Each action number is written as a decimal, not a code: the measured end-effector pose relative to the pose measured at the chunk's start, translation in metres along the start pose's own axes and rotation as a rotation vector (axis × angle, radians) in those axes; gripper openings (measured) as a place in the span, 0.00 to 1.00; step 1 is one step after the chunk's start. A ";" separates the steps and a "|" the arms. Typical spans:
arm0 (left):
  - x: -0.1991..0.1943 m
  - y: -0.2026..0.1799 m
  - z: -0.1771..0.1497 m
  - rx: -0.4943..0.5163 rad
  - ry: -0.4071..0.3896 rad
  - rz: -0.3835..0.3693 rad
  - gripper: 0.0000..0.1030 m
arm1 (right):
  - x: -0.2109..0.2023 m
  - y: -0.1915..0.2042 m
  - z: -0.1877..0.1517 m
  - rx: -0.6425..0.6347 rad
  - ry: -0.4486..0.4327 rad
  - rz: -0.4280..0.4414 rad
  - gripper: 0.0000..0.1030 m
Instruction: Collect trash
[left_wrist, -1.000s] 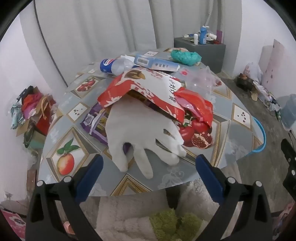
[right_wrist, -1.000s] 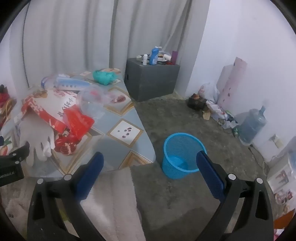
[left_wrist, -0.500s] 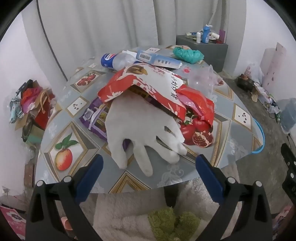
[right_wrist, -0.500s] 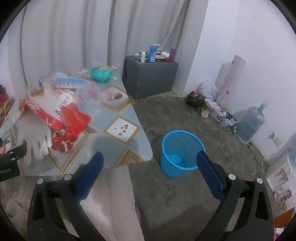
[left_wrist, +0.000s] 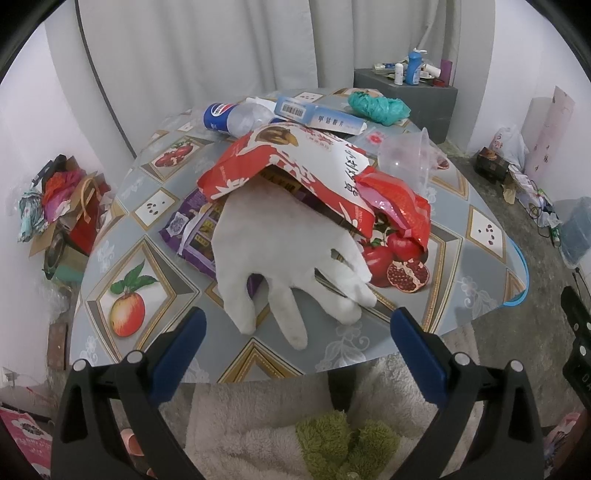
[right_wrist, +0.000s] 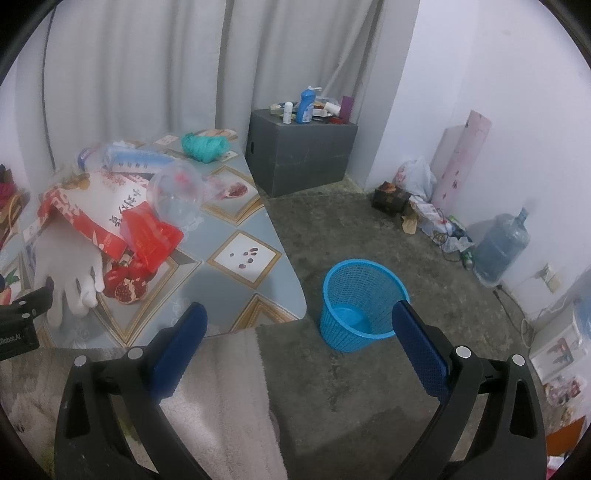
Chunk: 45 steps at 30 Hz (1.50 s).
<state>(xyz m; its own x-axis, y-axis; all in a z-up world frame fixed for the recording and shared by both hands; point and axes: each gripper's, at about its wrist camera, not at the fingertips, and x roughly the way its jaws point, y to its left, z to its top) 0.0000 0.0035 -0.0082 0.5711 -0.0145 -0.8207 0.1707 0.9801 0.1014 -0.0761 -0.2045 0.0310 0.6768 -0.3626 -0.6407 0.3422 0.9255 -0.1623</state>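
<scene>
A pile of trash lies on the round table (left_wrist: 147, 266): a white glove (left_wrist: 280, 251) in front, a red-and-white snack bag (left_wrist: 306, 162) over it, a red wrapper (left_wrist: 402, 206), a purple wrapper (left_wrist: 192, 236), a clear plastic cup (left_wrist: 410, 155), a Pepsi bottle (left_wrist: 229, 118), a blue-white box (left_wrist: 317, 114) and a teal bag (left_wrist: 376, 105). My left gripper (left_wrist: 295, 347) is open and empty just short of the glove's fingers. My right gripper (right_wrist: 299, 343) is open and empty, over the floor beside the blue wastebasket (right_wrist: 364, 302). The glove (right_wrist: 70, 258) also shows in the right wrist view.
A grey cabinet (right_wrist: 301, 151) with bottles stands behind the table. A water jug (right_wrist: 500, 247) and bags lie along the right wall. Clutter (left_wrist: 55, 210) is piled left of the table. A fluffy white rug (right_wrist: 221, 406) lies under the table's near edge.
Both grippers have risen and drawn back slightly, so the table and basket sit a little lower and smaller in view. Nothing on the table has moved.
</scene>
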 end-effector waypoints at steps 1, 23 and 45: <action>0.000 0.000 0.000 0.000 0.000 0.000 0.95 | 0.000 0.000 -0.001 0.000 0.000 0.001 0.93; 0.003 0.005 0.002 -0.012 0.021 0.006 0.95 | 0.002 0.005 -0.001 -0.006 0.002 -0.003 0.93; 0.004 0.007 0.002 -0.011 0.026 0.006 0.95 | 0.000 0.013 0.000 -0.022 0.005 0.002 0.93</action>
<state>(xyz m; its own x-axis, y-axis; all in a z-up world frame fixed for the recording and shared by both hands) 0.0050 0.0099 -0.0100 0.5508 -0.0040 -0.8346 0.1583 0.9823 0.0997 -0.0717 -0.1927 0.0283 0.6740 -0.3599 -0.6452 0.3265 0.9285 -0.1769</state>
